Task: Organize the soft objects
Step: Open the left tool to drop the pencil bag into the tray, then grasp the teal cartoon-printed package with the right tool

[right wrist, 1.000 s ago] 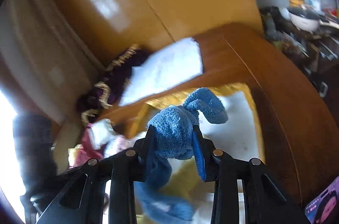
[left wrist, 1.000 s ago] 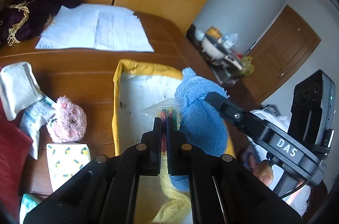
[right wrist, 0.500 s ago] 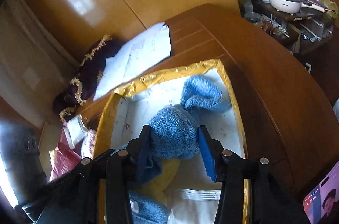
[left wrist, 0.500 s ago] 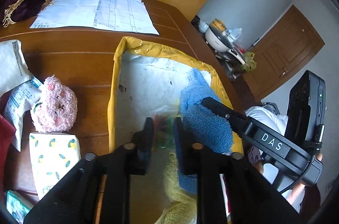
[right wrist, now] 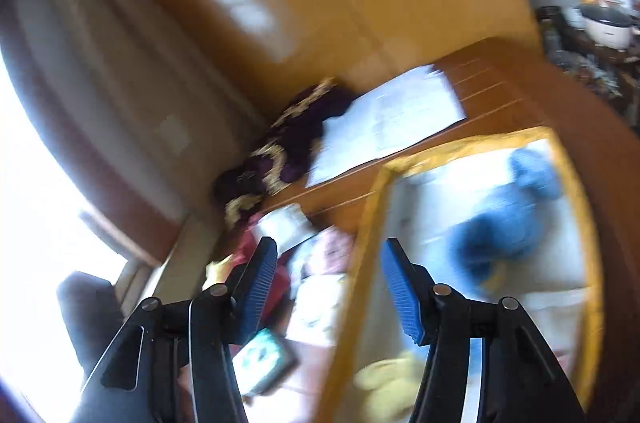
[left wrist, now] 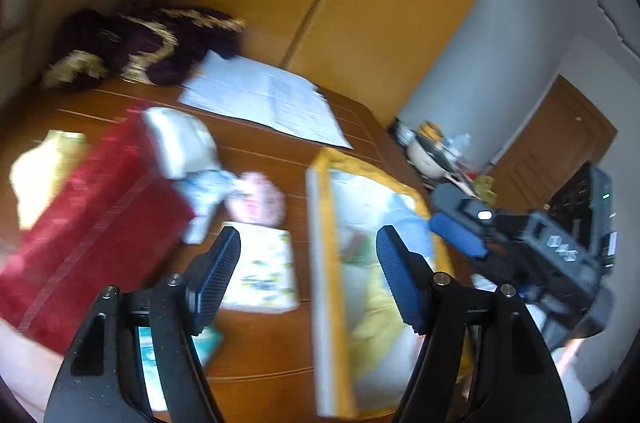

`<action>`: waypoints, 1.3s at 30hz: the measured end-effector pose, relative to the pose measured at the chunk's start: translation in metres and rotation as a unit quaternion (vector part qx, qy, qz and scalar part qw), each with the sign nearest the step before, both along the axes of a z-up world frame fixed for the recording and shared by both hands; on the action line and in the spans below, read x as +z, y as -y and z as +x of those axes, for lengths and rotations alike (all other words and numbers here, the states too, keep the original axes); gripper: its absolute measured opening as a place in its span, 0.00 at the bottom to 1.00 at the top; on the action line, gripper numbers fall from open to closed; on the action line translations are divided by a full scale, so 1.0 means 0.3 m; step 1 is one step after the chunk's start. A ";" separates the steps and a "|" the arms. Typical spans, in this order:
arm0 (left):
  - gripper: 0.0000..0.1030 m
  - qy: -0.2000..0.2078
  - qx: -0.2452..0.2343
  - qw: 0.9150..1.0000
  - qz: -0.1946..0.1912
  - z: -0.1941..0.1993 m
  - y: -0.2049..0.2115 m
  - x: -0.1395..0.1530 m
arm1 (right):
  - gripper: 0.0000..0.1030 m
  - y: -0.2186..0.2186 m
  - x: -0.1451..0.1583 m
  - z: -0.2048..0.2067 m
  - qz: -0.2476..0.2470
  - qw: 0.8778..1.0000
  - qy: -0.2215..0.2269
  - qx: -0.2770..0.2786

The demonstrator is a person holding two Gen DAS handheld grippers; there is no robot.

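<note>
Wooden tabletop (left wrist: 280,343) fills both views, yellow cupboard doors behind it, and everything is smeared with motion blur. Your left gripper (left wrist: 308,275) has its blue-padded jaws spread wide with nothing between them, hanging above the table over the gap between a patterned tissue pack (left wrist: 264,271) and the near wall of the yellow-rimmed bin (left wrist: 320,263). Your right gripper (right wrist: 328,283) is just as wide open and just as empty, poised above that same rim (right wrist: 368,243); from the left camera you can see its blue pad and black body (left wrist: 520,243) off to the right of the bin. Inside the bin lies the blue plush toy (right wrist: 504,219) on the white lining (free of both sets of fingers), with something soft and yellow (right wrist: 384,379) nearer to you. Outside, on the table to the left, a pink plush (left wrist: 256,199) sits just beside the tissue pack, next to a red cloth-covered box (left wrist: 92,223) and some white packets (left wrist: 180,143). Farther back lie white papers (left wrist: 272,103) and a dark purple cloth with gold trim (left wrist: 140,47).
</note>
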State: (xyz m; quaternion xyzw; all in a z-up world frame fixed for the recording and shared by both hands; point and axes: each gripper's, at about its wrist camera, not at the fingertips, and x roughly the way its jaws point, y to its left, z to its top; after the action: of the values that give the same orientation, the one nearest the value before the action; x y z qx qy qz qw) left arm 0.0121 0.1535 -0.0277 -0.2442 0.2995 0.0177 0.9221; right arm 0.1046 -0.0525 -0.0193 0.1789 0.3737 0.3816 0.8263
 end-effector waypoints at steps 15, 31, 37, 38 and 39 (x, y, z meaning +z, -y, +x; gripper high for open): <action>0.68 0.014 0.101 0.994 0.033 -0.207 -0.272 -0.043 | 0.57 -0.408 -0.160 -0.041 -0.062 0.991 -0.062 0.105; 0.68 0.032 0.117 0.992 0.024 -0.236 -0.316 -0.049 | 0.57 -0.431 -0.180 -0.287 -0.140 0.981 -0.029 0.127; 0.68 0.037 0.135 0.990 0.014 -0.280 -0.351 -0.054 | 0.57 -0.466 -0.243 -0.304 -0.181 0.975 -0.050 0.116; 0.68 0.038 0.137 0.990 0.013 -0.289 -0.356 -0.055 | 0.57 -0.476 -0.249 -0.303 -0.188 0.974 -0.051 0.113; 0.68 0.040 0.139 0.989 0.010 -0.299 -0.361 -0.056 | 0.57 -0.490 -0.257 -0.300 -0.197 0.972 -0.055 0.112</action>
State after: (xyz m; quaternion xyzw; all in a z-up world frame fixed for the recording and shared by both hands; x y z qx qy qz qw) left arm -0.0776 0.2619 -0.0446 -0.2744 0.2257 0.1392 0.9243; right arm 0.0145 0.0946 -0.0964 -0.0097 0.5037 0.3807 0.7754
